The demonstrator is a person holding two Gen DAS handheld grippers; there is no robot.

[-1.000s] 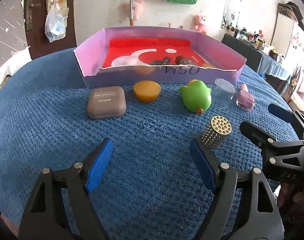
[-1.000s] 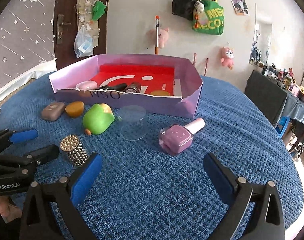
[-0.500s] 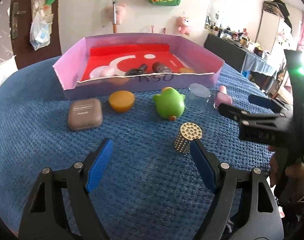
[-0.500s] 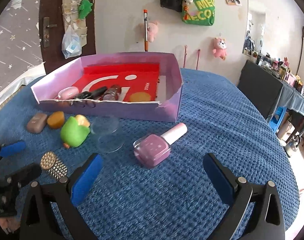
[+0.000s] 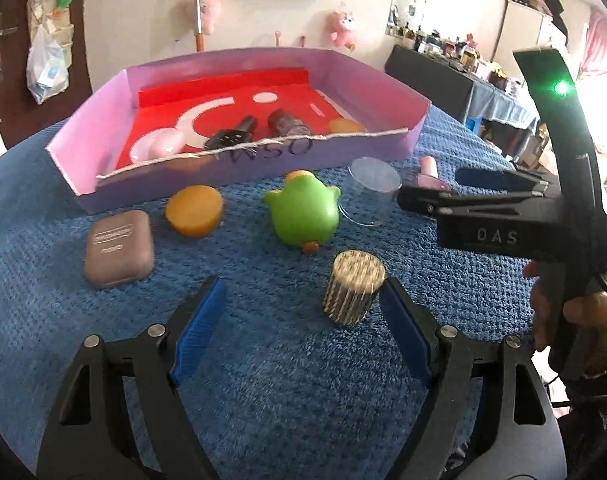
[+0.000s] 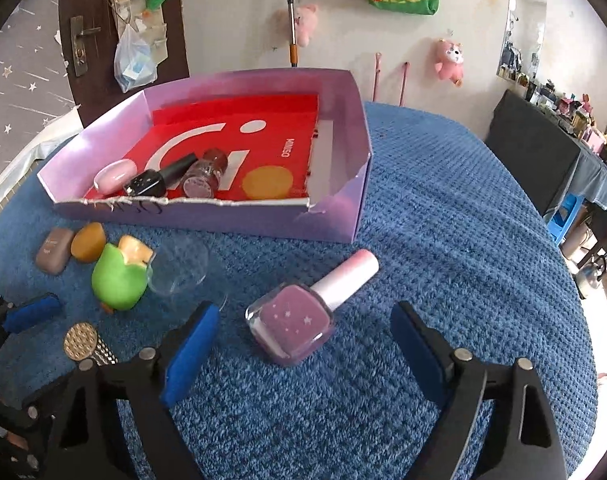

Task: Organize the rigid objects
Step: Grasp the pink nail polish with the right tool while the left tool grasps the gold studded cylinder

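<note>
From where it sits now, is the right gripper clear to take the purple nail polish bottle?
Probably yes. The right gripper is open, and the purple nail polish bottle lies on its side between and just ahead of its fingers, with only bare blue cloth around it.

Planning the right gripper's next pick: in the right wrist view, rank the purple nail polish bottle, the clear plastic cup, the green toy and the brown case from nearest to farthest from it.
1. Purple nail polish bottle, between the fingers.
2. Clear plastic cup, left.
3. Green toy, farther left.
4. Brown case, far left by the box.
</note>
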